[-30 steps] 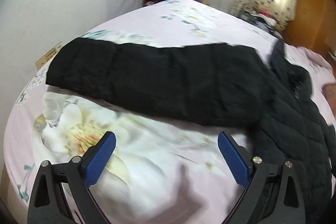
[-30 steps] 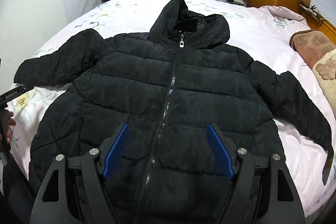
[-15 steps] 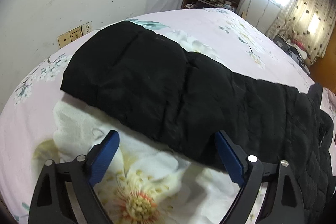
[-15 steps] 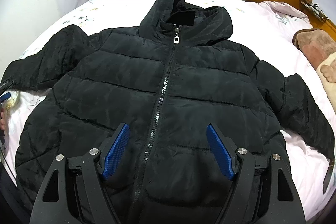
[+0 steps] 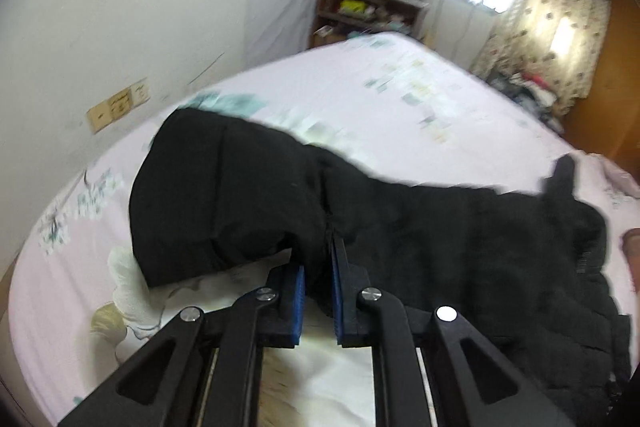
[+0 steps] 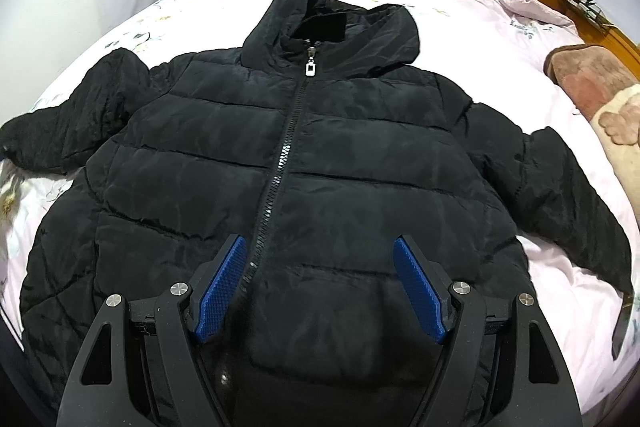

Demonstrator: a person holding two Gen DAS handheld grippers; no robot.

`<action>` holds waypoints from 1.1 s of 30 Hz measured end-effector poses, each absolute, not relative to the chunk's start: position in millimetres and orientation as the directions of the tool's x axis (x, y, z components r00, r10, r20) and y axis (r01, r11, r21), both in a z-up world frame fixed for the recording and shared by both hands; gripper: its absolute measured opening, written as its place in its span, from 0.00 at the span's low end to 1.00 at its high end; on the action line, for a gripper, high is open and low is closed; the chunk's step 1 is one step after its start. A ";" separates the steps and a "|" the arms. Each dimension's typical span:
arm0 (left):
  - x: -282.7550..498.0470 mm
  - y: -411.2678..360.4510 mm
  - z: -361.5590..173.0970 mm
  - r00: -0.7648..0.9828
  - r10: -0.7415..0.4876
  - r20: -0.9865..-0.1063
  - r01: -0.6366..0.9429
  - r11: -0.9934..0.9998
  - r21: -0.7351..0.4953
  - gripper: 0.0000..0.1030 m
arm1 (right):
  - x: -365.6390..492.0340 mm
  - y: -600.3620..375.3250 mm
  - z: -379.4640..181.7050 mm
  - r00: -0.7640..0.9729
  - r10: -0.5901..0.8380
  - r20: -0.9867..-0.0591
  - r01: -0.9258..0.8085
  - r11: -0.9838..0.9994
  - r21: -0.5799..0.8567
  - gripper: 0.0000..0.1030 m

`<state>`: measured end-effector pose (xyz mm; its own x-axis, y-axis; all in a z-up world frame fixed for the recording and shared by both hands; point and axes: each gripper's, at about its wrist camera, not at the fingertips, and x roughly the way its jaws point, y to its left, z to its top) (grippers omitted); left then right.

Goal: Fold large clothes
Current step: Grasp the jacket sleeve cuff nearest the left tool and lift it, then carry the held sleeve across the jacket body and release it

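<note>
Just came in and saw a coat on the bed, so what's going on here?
A person is starting to fold a black hooded puffer jacket spread front-up, zipped, on a pink floral bedsheet. The left tool has shut on the jacket's sleeve near the cuff and bunched it. The right tool is open above the jacket's lower front, holding nothing.

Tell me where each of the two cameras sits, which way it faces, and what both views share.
Left wrist: rides the left hand-held gripper, low over the bed, facing along the jacket sleeve toward the shelf; its own blue-padded fingers are closed on the sleeve.
Right wrist: rides the right hand-held gripper, above the jacket hem, facing up the zipper to the hood; its own fingers are spread.
Shared: the black jacket, bed, shelf and curtain.
</note>
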<state>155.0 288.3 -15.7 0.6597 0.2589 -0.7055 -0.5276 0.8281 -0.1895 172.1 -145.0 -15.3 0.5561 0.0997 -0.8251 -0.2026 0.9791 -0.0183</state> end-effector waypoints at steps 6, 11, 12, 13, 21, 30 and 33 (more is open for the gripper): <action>151.7 245.1 56.1 0.778 0.152 -0.610 -0.373 0.893 -0.254 0.10 | 159.1 -162.8 -4.5 0.574 0.094 -0.814 -0.179 0.984 -0.013 0.74; 166.5 195.7 99.9 0.835 0.019 -0.550 -0.211 0.934 -0.287 0.10 | 147.5 -179.2 5.2 0.594 0.087 -0.800 -0.156 0.988 -0.009 0.74; 171.1 184.1 106.5 0.839 -0.006 -0.544 -0.181 0.940 -0.288 0.10 | 145.6 -182.8 7.0 0.596 0.084 -0.799 -0.150 0.989 -0.008 0.74; 177.0 171.7 112.5 0.842 -0.037 -0.539 -0.147 0.944 -0.294 0.10 | 144.0 -186.4 8.8 0.598 0.083 -0.797 -0.146 0.989 -0.007 0.74; 227.2 68.6 122.3 0.811 -0.252 -0.528 0.091 0.946 -0.312 0.09 | 134.7 -223.2 20.8 0.628 0.066 -0.776 -0.084 0.996 0.017 0.74; 261.1 -20.6 61.4 0.680 -0.443 -0.584 0.253 0.889 -0.381 0.09 | 136.5 -267.9 3.5 0.607 0.023 -0.794 0.005 0.999 0.033 0.74; 277.4 -39.1 36.1 0.633 -0.473 -0.613 0.263 0.876 -0.404 0.09 | 138.3 -279.1 -6.1 0.594 0.012 -0.805 0.029 0.999 0.037 0.74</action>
<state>277.4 -39.1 36.1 0.6330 -0.4725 -0.6132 0.2629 0.8762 -0.4039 138.3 -279.1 -6.1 0.5938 0.0120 -0.8045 0.0293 0.9989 0.0365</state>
